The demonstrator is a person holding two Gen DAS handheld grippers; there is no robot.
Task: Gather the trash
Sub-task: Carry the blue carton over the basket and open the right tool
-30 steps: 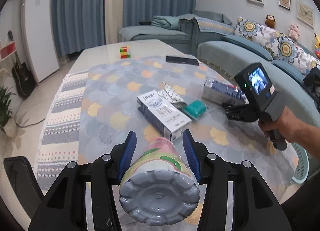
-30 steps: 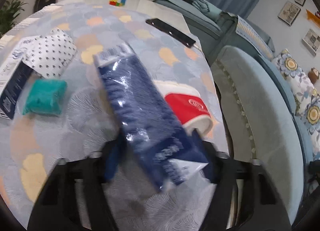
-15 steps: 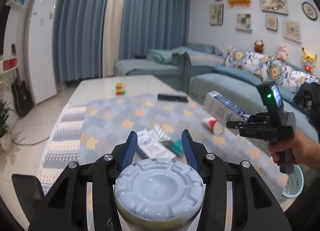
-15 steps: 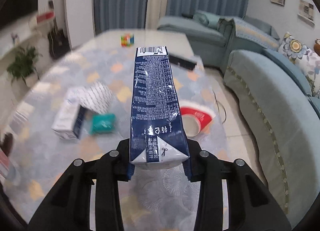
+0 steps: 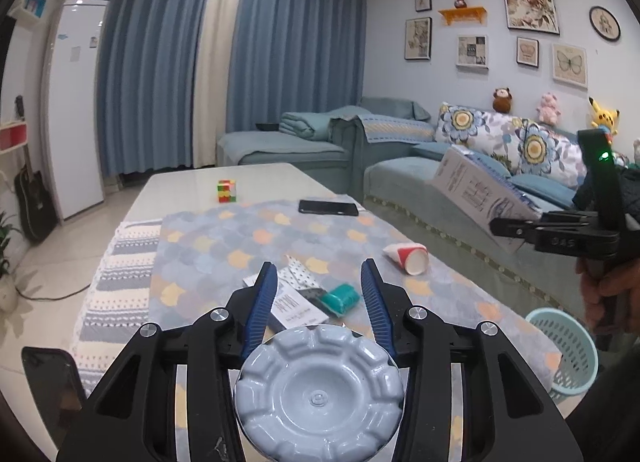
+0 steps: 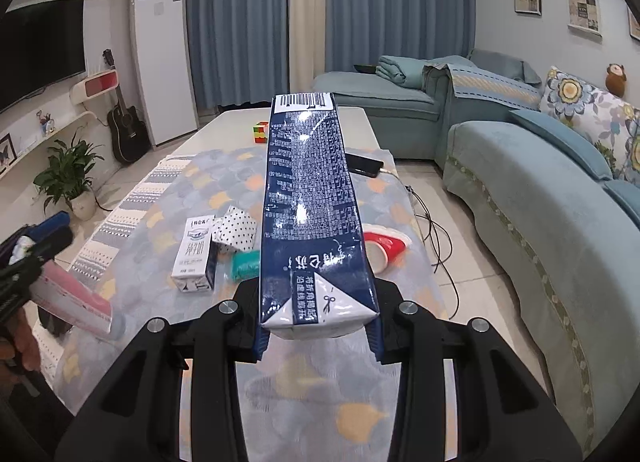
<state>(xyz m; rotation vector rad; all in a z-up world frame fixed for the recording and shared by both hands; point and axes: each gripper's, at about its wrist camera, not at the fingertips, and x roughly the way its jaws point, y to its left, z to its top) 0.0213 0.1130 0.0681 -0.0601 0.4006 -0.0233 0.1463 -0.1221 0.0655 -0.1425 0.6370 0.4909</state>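
Observation:
My left gripper (image 5: 318, 278) is shut on a pink and green bottle (image 5: 318, 390), whose grey base faces the camera, and its jaws are closing tighter on it. In the right wrist view that bottle (image 6: 72, 298) shows at the far left. My right gripper (image 6: 316, 294) is shut on a long dark blue carton (image 6: 308, 198), held in the air above the table and pointing away. From the left wrist view, the carton (image 5: 472, 190) and right gripper (image 5: 516, 228) hang at the right over a light blue basket (image 5: 568, 350) on the floor.
On the patterned tablecloth (image 5: 224, 238) lie a white carton (image 6: 196, 250), spotted paper (image 6: 236, 230), a teal wad (image 6: 246, 266) and a tipped red paper cup (image 6: 384, 242). Farther back are a phone (image 5: 328, 207) and a puzzle cube (image 5: 227, 190). A sofa (image 6: 540, 202) runs along the right.
My right gripper closed on the blue carton, lifted it off the table and carried it to the right. My left gripper rose and tilted up with the bottle.

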